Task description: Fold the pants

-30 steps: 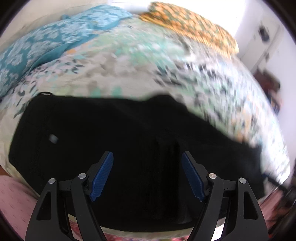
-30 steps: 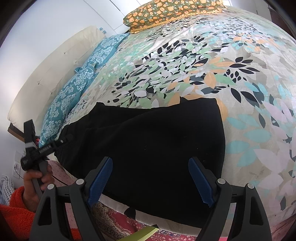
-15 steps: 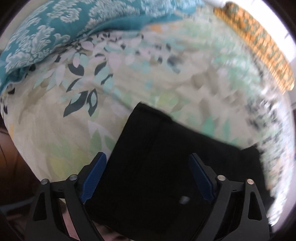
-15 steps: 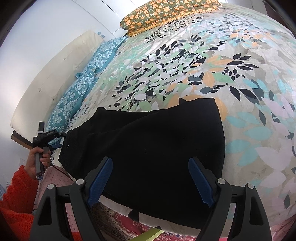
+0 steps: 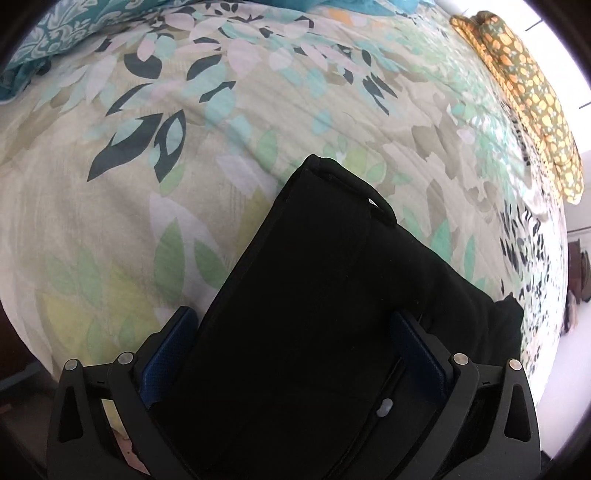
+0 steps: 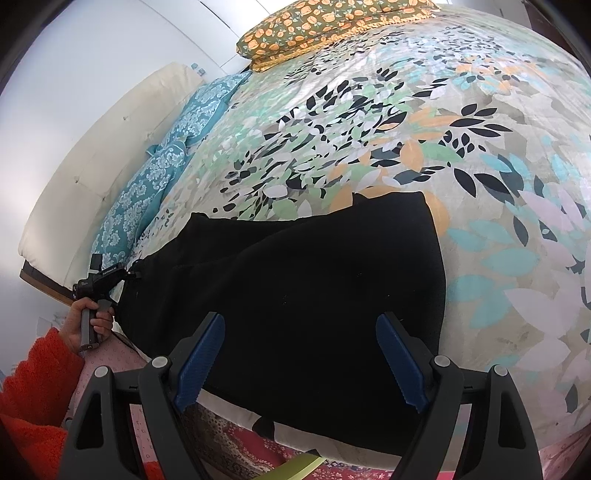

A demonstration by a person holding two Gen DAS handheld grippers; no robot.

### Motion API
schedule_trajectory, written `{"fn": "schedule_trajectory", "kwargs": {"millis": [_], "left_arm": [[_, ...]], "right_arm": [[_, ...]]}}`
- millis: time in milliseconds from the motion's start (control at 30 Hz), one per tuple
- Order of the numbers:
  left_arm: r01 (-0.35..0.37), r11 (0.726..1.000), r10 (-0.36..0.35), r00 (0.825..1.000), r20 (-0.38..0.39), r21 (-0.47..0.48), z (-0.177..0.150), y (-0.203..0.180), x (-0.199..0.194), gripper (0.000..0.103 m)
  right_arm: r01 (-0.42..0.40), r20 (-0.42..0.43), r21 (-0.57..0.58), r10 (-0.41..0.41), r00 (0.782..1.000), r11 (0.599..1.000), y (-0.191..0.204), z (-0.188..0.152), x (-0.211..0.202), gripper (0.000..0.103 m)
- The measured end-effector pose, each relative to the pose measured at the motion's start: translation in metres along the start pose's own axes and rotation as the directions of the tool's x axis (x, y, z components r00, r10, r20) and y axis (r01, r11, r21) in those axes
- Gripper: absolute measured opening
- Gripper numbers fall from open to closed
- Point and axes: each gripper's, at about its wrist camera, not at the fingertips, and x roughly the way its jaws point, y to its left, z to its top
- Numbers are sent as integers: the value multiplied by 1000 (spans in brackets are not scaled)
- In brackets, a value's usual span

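Note:
Black pants (image 6: 303,280) lie flat on the floral bedspread (image 6: 424,122) near the bed's front edge. In the left wrist view the waistband end of the pants (image 5: 314,314) lies between the blue pads of my left gripper (image 5: 295,350), whose jaws are wide open around the cloth. From the right wrist view my left gripper (image 6: 129,275) sits at the pants' left end, held by a hand in an orange sleeve. My right gripper (image 6: 301,354) is open and empty, hovering above the pants' front edge.
Teal patterned pillows (image 6: 166,166) lie along a cream headboard (image 6: 92,158) at the left. An orange floral pillow (image 6: 332,26) lies at the far end of the bed, and it shows in the left wrist view (image 5: 524,99). A pink patterned cloth (image 6: 236,443) hangs below the bed edge.
My left gripper has swung to the pants' left end and come down so the waistband sits between its open jaws. My right gripper has barely moved.

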Motion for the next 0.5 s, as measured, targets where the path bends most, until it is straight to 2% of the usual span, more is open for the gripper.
{"fn": "schedule_trajectory", "kwargs": {"millis": [200, 267, 300, 333, 367, 433, 500], "left_arm": [[5, 1000, -5, 1000, -5, 6, 4, -4, 3, 102], [30, 999, -30, 1000, -7, 17, 4, -7, -5, 77], [32, 999, -33, 999, 10, 32, 3, -9, -10, 60], [18, 998, -20, 999, 29, 53, 0, -13, -16, 51], [-9, 997, 5, 999, 51, 79, -4, -17, -23, 33], [11, 996, -18, 997, 79, 85, -11, -18, -39, 19], [77, 996, -80, 992, 94, 41, -18, -16, -57, 16]], "right_arm": [[6, 10, 13, -6, 1000, 1000, -2, 1, -2, 84], [9, 16, 17, -9, 1000, 1000, -3, 2, -4, 84], [6, 21, 18, -6, 1000, 1000, -4, 3, -4, 84], [2, 26, 19, -2, 1000, 1000, -5, 3, -5, 84], [-1, 29, 22, 0, 1000, 1000, -5, 4, -6, 84], [-5, 32, 30, 4, 999, 1000, -7, 4, -7, 84], [-11, 33, 46, 9, 999, 999, -11, 5, -6, 84]]}}
